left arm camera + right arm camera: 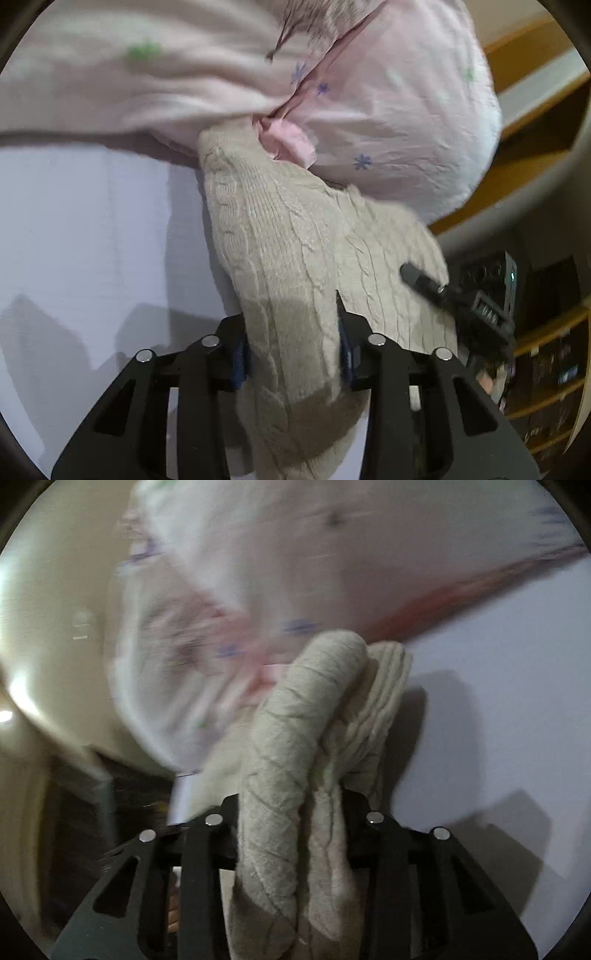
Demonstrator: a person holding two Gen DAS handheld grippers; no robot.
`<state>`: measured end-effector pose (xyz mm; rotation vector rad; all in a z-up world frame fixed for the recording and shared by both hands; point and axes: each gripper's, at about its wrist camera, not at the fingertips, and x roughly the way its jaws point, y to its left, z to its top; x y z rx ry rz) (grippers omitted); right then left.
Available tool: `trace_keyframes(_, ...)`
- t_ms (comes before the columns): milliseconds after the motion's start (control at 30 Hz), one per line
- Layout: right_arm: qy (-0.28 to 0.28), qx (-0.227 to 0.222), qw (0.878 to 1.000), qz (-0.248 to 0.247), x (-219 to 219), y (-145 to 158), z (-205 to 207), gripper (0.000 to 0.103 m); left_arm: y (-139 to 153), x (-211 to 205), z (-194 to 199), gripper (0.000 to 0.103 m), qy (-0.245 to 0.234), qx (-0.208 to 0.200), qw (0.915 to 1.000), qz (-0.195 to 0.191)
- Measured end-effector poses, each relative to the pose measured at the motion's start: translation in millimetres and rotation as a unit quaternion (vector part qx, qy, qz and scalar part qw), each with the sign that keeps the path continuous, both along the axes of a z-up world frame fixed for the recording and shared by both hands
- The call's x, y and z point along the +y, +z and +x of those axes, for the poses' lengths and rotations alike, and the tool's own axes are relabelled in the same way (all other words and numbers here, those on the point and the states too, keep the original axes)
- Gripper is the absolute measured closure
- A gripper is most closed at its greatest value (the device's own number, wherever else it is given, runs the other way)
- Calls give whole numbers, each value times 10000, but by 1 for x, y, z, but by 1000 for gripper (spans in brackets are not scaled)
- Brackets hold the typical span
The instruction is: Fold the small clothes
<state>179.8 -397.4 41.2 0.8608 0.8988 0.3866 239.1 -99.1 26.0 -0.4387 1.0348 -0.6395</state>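
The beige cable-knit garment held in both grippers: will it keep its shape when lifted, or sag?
Likely floppy: the cable-knit garment drapes and bunches between the left gripper, and in the right wrist view it folds into soft rolls at the right gripper. Probably light, since it hangs from small pinches. The textured knit looks unlikely to slip from the fingers.
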Motion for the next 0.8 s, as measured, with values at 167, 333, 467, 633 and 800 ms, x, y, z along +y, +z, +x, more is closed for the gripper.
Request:
trace_keyframes(167, 809, -158, 9966, -36, 78, -1, 23, 61, 38, 69, -20, 54, 344, -713, 9919, 989)
trace_keyframes(333, 234, 268, 9952, -914, 87, -6, 27, 45, 29, 125, -31, 53, 1273, -742, 9770, 1544)
trace_keyframes(467, 138, -331, 9960, -814, 94, 30, 4, 47, 51, 136, -70, 50, 1382, -1410, 9726, 1228)
trace_keyframes(633, 587, 313, 9815, -1794, 147, 12, 19, 92, 48, 88, -91, 47, 806, -1837, 9680, 1510)
trace_keyframes(800, -384, 67, 9787, -2014, 125, 17, 23, 94, 23, 58, -87, 48, 391, -1599, 9742, 1546)
